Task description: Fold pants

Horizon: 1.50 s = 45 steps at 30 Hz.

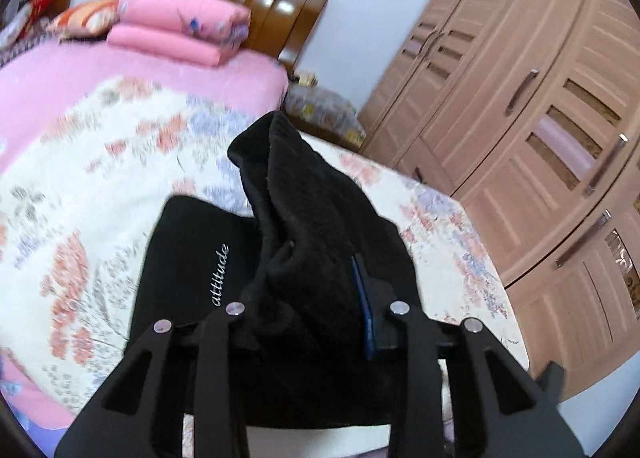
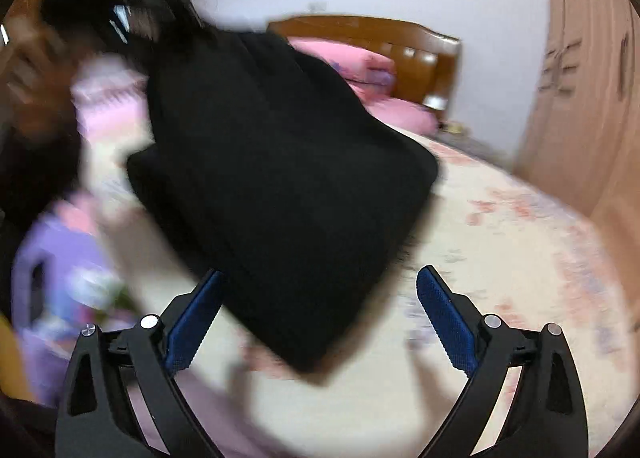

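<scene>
The black pants (image 1: 316, 242) bear a white "attitude" print and are bunched up between the fingers of my left gripper (image 1: 320, 298), which is shut on the fabric; only a strip of one blue pad (image 1: 362, 298) shows. In the right wrist view the pants (image 2: 280, 177) hang in the air, blurred, from the upper left, where the left gripper (image 2: 132, 13) holds them. My right gripper (image 2: 320, 286) is open, its blue pads (image 2: 448, 318) wide apart. The hanging cloth's lower edge sits above and in front of them, apart from both.
A bed with a flowered cream quilt (image 1: 100, 197) lies below. Pink folded bedding (image 1: 180, 25) sits by the wooden headboard (image 1: 276, 5). A wooden wardrobe (image 1: 540, 117) stands to the right of the bed. A purple plastic stool (image 2: 52, 290) and a person's hand (image 2: 36, 77) are at the left.
</scene>
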Each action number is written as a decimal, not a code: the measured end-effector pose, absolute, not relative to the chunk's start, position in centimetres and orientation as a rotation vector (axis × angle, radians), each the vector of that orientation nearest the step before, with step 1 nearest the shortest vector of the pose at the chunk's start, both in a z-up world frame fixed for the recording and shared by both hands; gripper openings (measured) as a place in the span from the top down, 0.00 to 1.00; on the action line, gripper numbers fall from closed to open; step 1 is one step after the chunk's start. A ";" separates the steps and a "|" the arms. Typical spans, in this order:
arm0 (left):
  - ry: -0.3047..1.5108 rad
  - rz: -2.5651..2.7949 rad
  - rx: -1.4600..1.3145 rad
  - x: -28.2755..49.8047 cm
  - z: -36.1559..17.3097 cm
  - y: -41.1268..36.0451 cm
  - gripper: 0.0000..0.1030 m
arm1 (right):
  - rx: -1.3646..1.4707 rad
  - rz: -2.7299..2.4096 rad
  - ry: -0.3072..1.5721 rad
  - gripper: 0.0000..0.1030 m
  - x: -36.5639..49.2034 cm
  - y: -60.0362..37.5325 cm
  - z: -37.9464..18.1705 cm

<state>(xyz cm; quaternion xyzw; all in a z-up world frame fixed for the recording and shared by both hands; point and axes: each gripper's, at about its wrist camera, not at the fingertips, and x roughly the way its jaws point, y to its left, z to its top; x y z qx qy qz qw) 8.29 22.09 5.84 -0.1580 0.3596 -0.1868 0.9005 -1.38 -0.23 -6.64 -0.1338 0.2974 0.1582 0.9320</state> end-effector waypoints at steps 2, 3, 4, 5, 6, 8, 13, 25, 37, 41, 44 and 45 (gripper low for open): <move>0.719 -0.365 -0.328 7.2 6.0 23.0 0.69 | -0.254 0.260 0.671 0.09 -0.2 -1.0 -7.7; 0.717 -0.347 -0.353 6.9 5.1 24.2 0.69 | -0.202 0.270 0.695 0.09 0.0 -1.8 -8.0; 0.726 -0.340 -0.373 6.6 4.4 24.9 0.69 | -0.174 0.277 0.715 0.09 0.1 -2.2 -8.2; 0.747 -0.331 -0.399 6.6 3.1 26.0 0.69 | -0.193 0.275 0.722 0.09 0.0 -2.1 -8.3; 0.778 -0.309 -0.443 6.9 0.8 27.4 0.69 | -0.219 0.272 0.722 0.09 -0.1 -1.9 -8.5; 0.829 -0.288 -0.532 7.3 -3.0 29.2 0.69 | -0.223 0.275 0.724 0.08 -0.1 -1.7 -8.7; 0.744 -0.334 -0.624 5.6 -3.6 30.7 0.70 | -0.229 0.275 0.736 0.08 -0.2 -1.5 -8.3; 0.784 -0.111 -0.459 4.3 -2.3 30.7 0.33 | -0.095 0.570 0.757 0.07 -2.3 -5.3 -5.6; 0.741 -0.199 -0.108 6.3 2.6 20.1 0.20 | 0.285 0.871 0.783 0.05 12.0 -5.2 -1.2; 0.815 -0.149 -0.075 7.5 -2.8 21.4 0.25 | 0.221 0.891 0.936 0.06 16.4 -1.5 -4.5; 0.797 -0.162 -0.027 6.7 -3.2 21.4 0.26 | 0.172 0.791 0.924 0.06 18.6 -0.7 -5.3; 0.808 -0.161 -0.027 6.8 -3.1 21.4 0.26 | 0.179 0.739 0.926 0.06 19.1 -1.0 -5.2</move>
